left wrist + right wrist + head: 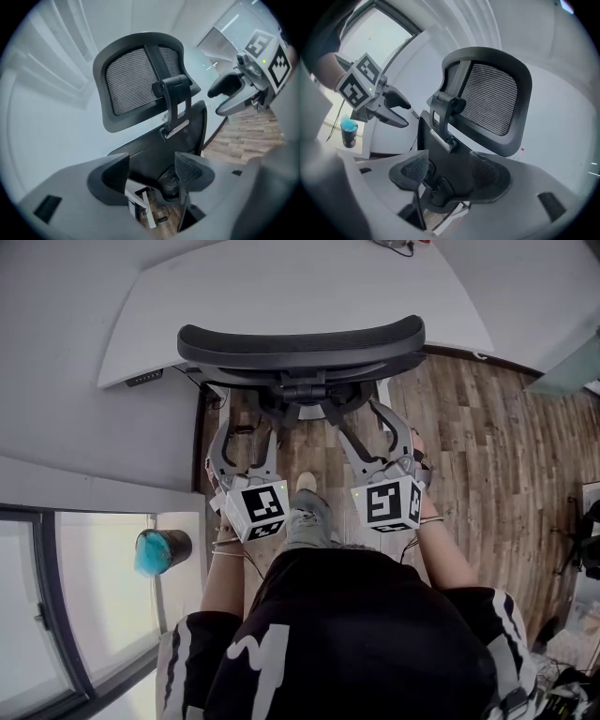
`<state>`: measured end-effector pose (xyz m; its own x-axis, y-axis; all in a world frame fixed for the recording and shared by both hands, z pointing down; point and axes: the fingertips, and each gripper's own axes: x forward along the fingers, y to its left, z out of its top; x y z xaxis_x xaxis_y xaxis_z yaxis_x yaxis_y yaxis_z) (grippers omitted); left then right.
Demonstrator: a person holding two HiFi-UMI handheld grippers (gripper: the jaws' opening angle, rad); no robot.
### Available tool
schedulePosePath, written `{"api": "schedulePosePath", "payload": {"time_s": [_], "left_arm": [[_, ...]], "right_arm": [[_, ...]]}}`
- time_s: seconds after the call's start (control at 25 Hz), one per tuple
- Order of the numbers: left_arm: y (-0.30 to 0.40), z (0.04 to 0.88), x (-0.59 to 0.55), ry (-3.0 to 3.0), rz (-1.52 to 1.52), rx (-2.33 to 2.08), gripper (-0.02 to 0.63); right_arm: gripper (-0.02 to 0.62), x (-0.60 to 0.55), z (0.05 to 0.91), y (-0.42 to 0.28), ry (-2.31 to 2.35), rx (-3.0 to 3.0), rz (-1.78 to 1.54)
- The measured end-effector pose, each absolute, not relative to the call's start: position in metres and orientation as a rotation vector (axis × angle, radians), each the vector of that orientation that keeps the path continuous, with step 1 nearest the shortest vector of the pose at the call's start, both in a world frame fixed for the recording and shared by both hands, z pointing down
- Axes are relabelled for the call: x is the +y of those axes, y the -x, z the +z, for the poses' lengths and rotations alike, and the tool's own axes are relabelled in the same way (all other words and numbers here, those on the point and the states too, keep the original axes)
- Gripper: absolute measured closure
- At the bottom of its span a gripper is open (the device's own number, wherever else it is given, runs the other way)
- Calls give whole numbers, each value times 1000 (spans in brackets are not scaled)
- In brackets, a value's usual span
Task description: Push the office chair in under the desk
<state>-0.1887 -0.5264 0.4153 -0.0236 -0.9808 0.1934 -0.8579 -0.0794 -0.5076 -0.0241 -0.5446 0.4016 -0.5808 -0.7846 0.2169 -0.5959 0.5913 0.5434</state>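
Note:
The black office chair (300, 343) stands at the white desk (281, 287), its headrest toward me and its seat hidden below. My left gripper (246, 427) and right gripper (370, 423) reach side by side to the chair's back, under the headrest. The left gripper view has the mesh headrest (138, 82) above my left gripper (152, 171), which is open with the dark backrest beyond the gap. My right gripper (450, 171) is likewise open before the backrest (440, 154). Whether the fingertips touch the chair I cannot tell.
A blue cup (155, 552) stands on a white ledge by the window at the left. Wooden floor (487, 446) spreads to the right, with dark gear at its far right edge. The desk's control panel (143, 379) sits on its left front edge.

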Motion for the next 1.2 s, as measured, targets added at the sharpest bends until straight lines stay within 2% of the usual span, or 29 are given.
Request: {"api": "schedulePosePath", "payload": {"time_s": [0.12,0.28,0.52,0.68,0.84,1.2], "left_arm": [[181,407,-519,2033,-687,1958,325],[168,400,-512,2078,-613,1951,358],[156,397,-505,2138,-524,1977,451],[152,395,-502,2141,-505,1995,528],[146,395,-503,2184,-488,2006,571],[146,395,-505,2229,-459,2019,592]], "right_arm": [[337,-536,398,29,-1101,-2416,-563],[413,-531,390,30,-1147,-2468,-508],[484,-524,387,33,-1183,-2526,-439],[555,-520,386,34,-1197,-2573,-327],[583,-517,387,34,-1187,-2609,-257],[586,-516,387,37,-1147,-2680,-48]]}}
